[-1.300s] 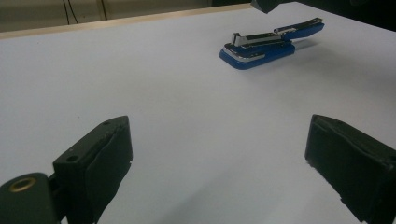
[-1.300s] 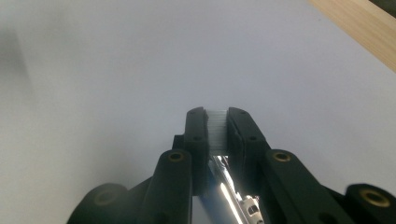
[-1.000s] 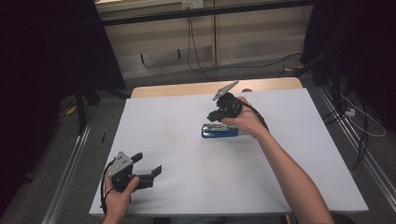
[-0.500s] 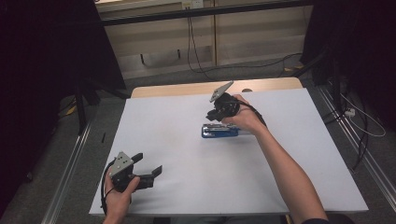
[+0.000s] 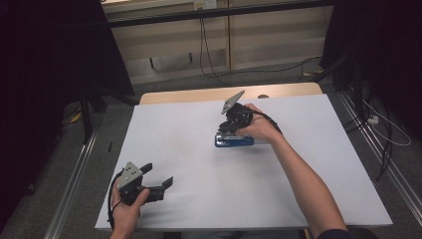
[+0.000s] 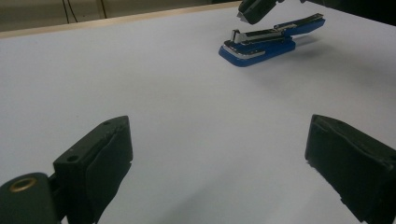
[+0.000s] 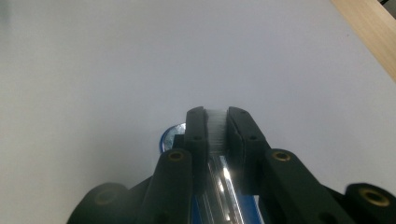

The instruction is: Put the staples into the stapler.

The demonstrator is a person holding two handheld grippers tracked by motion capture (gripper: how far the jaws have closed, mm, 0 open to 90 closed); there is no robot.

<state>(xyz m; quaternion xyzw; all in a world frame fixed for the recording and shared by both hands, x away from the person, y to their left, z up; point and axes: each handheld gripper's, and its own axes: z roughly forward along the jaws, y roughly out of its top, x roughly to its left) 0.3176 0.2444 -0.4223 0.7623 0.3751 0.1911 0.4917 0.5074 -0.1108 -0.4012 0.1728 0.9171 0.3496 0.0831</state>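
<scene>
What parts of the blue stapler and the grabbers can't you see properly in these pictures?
- Stapler, high view: its right end is hidden under the hand and the right gripper.
- Stapler, right gripper view: mostly hidden behind the black fingers; the white strip pinched between them is blurred.
- Stapler, left gripper view: the far end is cut off by the top edge.
- Left gripper: its fingers are cut off at the bottom.

The high view looks down from afar; both gripper views sit close behind their jaws, sharing the stapler (image 6: 273, 39).
</scene>
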